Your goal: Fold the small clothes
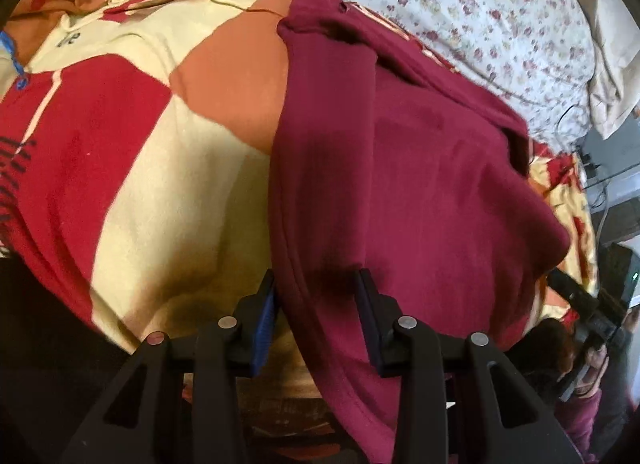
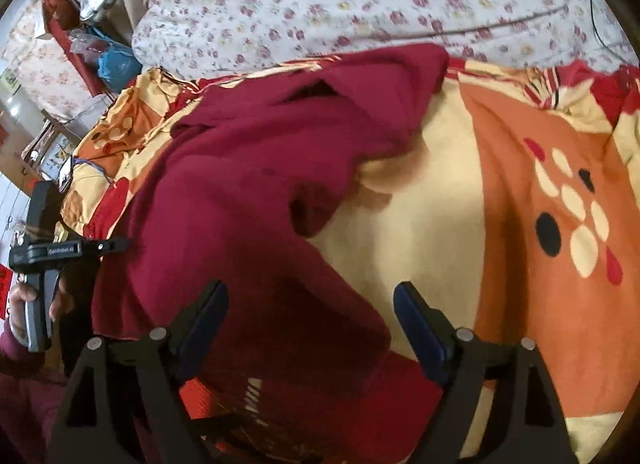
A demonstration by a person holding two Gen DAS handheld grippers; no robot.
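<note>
A maroon garment (image 1: 400,168) lies rumpled on a blanket (image 1: 168,168) patterned in red, cream and orange, with a floral sheet (image 1: 460,12) spread beyond it on the bed.

From the left wrist view, the left gripper (image 1: 318,284) sits low at the near edge of the garment with its jaws parted. A hemmed edge of the cloth runs down between the two blue-padded fingers (image 1: 264,320), but neither pad visibly presses it, so the jaws look apart rather than pinching. Off to the right of that view the other tool shows small, dark and blurred.

From the right wrist view, the right gripper (image 2: 310,296) hangs above the garment (image 2: 240,184) with its jaws spread wide. A tongue of maroon cloth reaches down between the fingers (image 2: 420,324) and past them, and the cream of the blanket (image 2: 540,224) shows at the right finger. A sleeve or fold is bunched up near the middle, towards the sheet (image 2: 360,4). At the left edge a hand (image 2: 28,304) grips the handle of the other tool, beside the garment's edge.
</note>
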